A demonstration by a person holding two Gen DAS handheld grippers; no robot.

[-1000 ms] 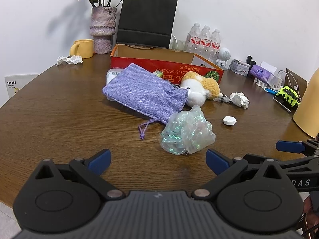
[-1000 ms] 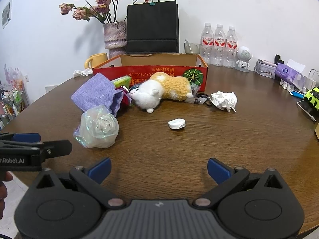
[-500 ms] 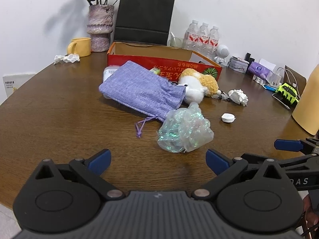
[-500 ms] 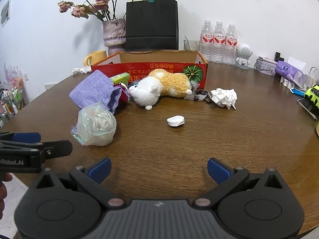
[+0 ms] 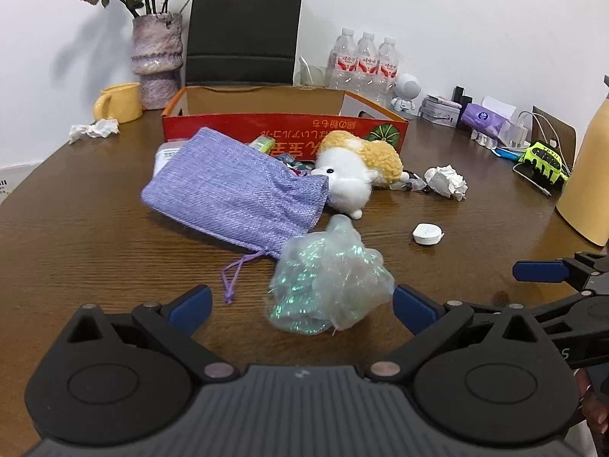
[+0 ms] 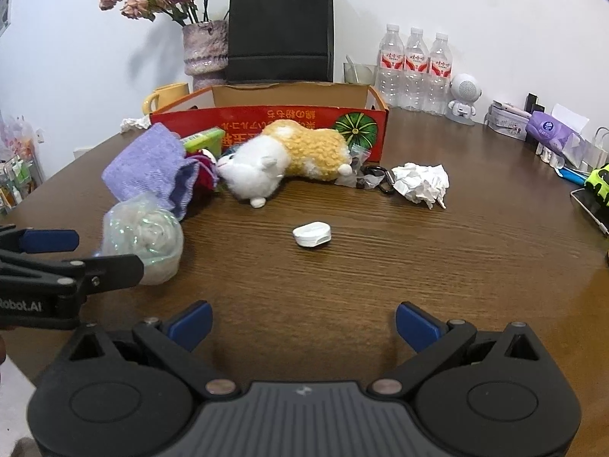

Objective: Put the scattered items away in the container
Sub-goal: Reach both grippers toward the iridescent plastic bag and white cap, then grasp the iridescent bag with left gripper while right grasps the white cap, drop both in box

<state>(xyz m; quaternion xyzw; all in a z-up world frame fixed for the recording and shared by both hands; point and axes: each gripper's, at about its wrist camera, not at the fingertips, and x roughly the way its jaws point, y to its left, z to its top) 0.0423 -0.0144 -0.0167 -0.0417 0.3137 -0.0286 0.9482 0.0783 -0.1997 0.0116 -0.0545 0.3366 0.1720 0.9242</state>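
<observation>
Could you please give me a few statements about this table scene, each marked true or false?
1. Both claws, left claw and right claw, are open. True.
2. The plush toy lies inside the red box. False: it lies on the table in front of it.
3. The iridescent bag sits just ahead of the left claw. True.
4. The small white case rests on the purple pouch. False: it sits alone on bare wood.

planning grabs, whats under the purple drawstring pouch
A white container pokes out from beneath the purple drawstring pouch at its far left corner. Whatever else lies under the pouch is covered.
</observation>
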